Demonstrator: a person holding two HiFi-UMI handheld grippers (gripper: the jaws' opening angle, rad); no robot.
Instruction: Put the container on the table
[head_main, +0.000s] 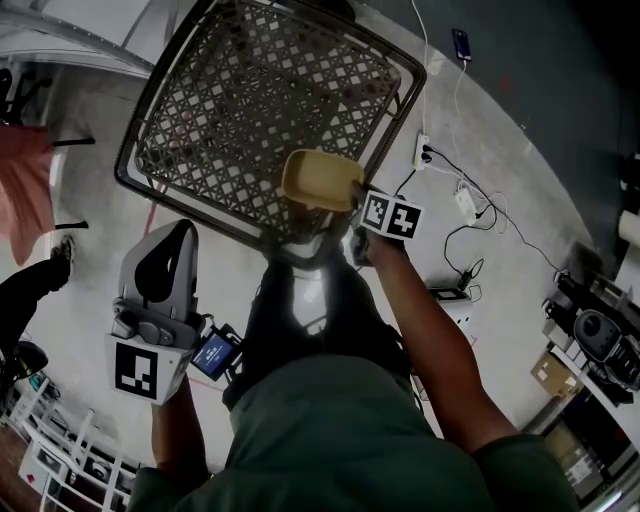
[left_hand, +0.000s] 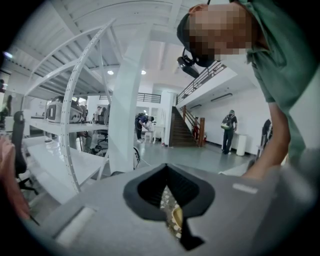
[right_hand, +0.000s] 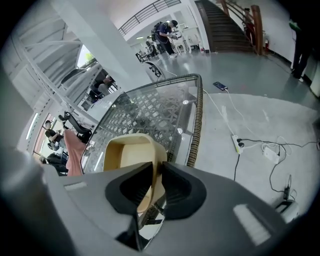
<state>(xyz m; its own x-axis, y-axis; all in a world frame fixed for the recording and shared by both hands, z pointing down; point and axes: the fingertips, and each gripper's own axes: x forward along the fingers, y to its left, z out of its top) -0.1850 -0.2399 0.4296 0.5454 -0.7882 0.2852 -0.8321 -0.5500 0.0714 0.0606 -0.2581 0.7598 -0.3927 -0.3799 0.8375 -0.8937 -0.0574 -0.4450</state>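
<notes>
A tan, open plastic container (head_main: 318, 178) hangs over the near edge of a glass-topped wicker lattice table (head_main: 128, 182). My right gripper (head_main: 352, 197) is shut on its near wall. In the right gripper view the container (right_hand: 127, 152) has its wall pinched between the black pads of the right gripper (right_hand: 156, 172), above the table (right_hand: 198, 117). I cannot tell whether it touches the glass. My left gripper (head_main: 176, 238) is held upright at the lower left, away from the table. In its own view the left gripper (left_hand: 167, 173) has its jaws shut with nothing between them.
A power strip (head_main: 423, 151) with white cables and a phone (head_main: 461, 43) lie on the floor right of the table. Pink cloth (head_main: 24, 190) hangs at the far left. Boxes and equipment (head_main: 598, 340) stand at the right. A white rack (left_hand: 65, 150) is beside the left gripper.
</notes>
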